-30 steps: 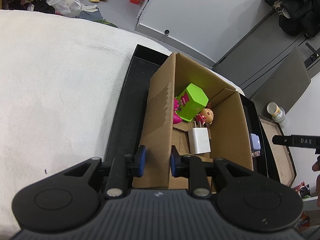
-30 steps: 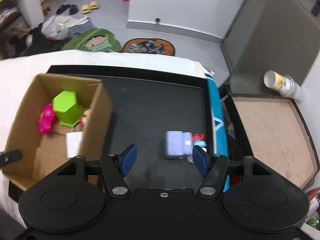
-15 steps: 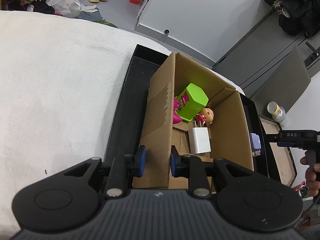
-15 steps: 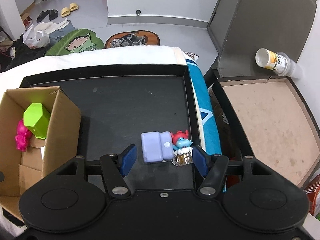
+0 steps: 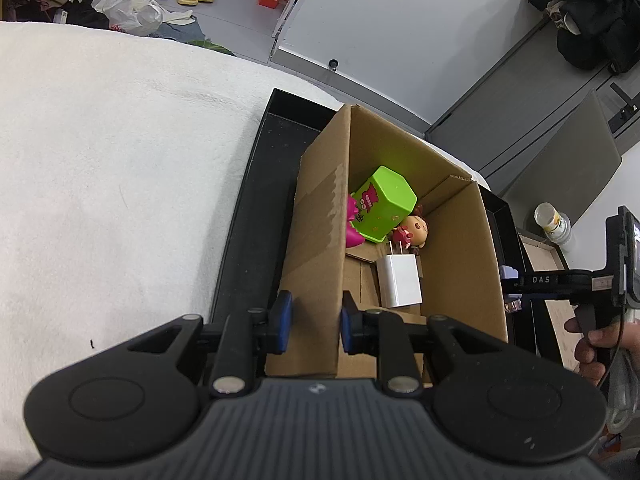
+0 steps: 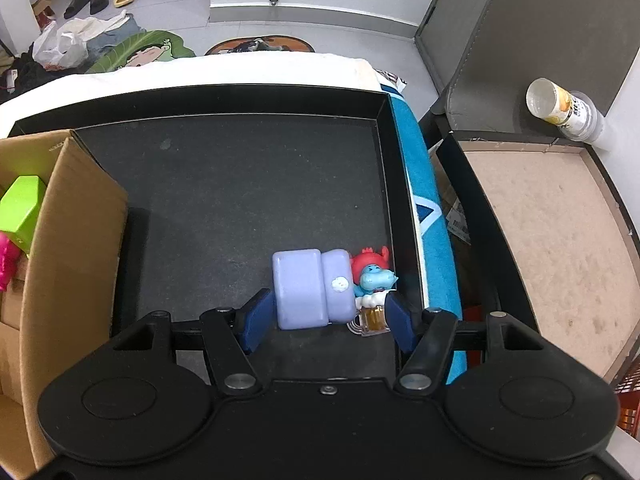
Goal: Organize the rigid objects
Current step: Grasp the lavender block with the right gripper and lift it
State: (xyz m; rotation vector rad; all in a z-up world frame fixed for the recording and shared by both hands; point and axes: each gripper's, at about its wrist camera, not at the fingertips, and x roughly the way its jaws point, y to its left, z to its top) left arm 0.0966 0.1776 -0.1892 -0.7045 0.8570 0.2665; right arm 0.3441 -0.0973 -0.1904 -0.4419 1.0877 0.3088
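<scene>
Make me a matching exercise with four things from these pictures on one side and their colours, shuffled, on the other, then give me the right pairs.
Things:
1. hexagonal plastic container in the cardboard box
2. USB wall charger in the box
3. rounded plastic case on the black tray
4. hair of the small blue figurine beside that case

Colours:
A. red
B. lavender
C. white
D. lime green

Pairs: 1-D, 2-C, 3-B, 4-A
</scene>
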